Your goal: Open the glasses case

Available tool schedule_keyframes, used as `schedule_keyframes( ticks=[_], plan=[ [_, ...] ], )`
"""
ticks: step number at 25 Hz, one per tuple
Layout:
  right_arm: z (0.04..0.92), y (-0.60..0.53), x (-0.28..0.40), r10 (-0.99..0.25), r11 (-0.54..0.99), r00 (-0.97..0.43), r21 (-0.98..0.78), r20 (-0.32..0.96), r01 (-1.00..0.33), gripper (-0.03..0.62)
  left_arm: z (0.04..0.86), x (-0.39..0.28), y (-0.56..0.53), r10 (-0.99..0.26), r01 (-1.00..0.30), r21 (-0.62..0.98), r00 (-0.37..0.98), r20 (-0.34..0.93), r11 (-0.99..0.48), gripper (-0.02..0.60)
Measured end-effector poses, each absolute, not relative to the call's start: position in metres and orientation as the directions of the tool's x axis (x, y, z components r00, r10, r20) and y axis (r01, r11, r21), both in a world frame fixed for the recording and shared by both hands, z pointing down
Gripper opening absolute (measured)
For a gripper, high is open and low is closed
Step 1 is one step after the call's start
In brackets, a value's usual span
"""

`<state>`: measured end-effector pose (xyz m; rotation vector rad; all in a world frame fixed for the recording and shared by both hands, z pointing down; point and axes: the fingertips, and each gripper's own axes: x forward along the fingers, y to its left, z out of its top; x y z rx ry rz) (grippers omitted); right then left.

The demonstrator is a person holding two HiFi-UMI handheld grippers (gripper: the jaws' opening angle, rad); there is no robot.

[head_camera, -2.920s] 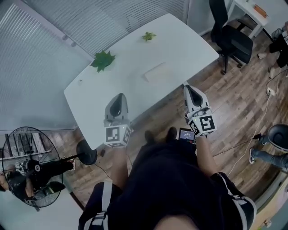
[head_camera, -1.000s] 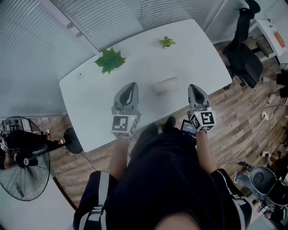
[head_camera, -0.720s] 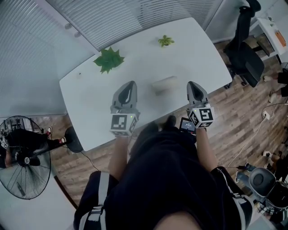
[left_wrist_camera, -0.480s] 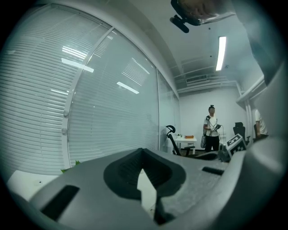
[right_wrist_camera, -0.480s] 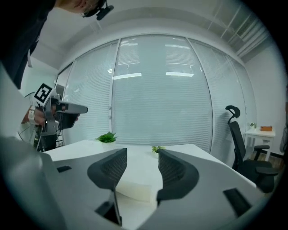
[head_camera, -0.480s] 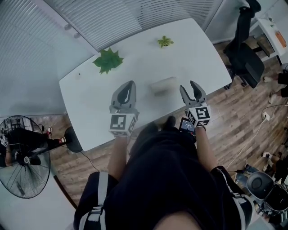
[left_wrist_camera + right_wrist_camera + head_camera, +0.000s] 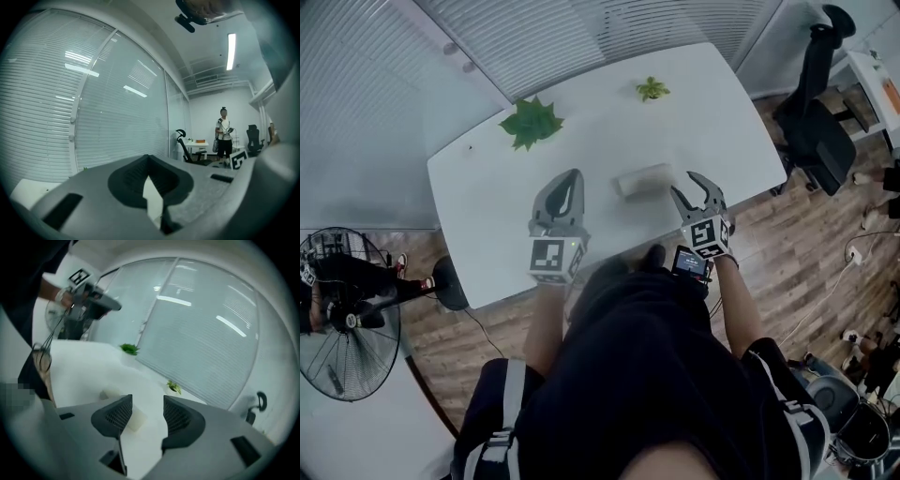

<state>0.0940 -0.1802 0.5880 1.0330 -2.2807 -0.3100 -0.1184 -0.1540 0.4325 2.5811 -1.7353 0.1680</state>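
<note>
The glasses case (image 7: 643,179) is a pale, oblong box lying shut on the white table (image 7: 487,216), near its front edge. My right gripper (image 7: 693,185) hangs just right of the case, apart from it. Its jaws are opening and nothing is between them. In the right gripper view the case (image 7: 137,421) lies on the table past the right gripper (image 7: 146,401), partly hidden behind one finger. My left gripper (image 7: 571,178) is shut and empty, hovering left of the case. In its own view the left gripper (image 7: 149,159) points level at the window blinds.
Two green plants (image 7: 531,122) (image 7: 652,89) stand at the table's far side by the blinds. An office chair (image 7: 816,131) is off the right end, and a floor fan (image 7: 347,319) stands at the left. A person (image 7: 223,133) stands far across the room.
The right gripper went from shut to wide open, rolled, and sank toward the table beside the case. The left gripper stayed where it was, shut.
</note>
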Motion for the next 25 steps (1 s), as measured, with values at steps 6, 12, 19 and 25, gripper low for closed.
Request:
schedule_keyframes(
  ticks=[6, 12, 19, 25],
  plan=[
    [0.671, -0.165, 0.074, -0.592, 0.747, -0.462, 0.665, 0.66, -0.006, 0.189, 0.432, -0.123, -0.147, -0.931, -0.935, -0.042, 0.346, 0.111, -0.353, 0.0],
    [0.691, -0.173, 0.073, -0.586, 0.726, -0.44, 0.682, 0.681, 0.087, 0.189, 0.432, -0.142, -0.143, -0.948, -0.952, -0.039, 0.298, 0.111, -0.303, 0.0],
    [0.704, -0.186, 0.079, -0.601, 0.695, -0.378, 0.694, 0.704, 0.188, 0.126, 0.433, -0.151, -0.141, -0.955, -0.96, -0.039, 0.272, 0.118, -0.278, 0.0],
    [0.695, -0.193, 0.076, -0.625, 0.67, -0.399, 0.723, 0.671, 0.168, 0.054, 0.433, -0.152, -0.144, -0.956, -0.961, -0.035, 0.269, 0.115, -0.274, 0.0]
  ],
)
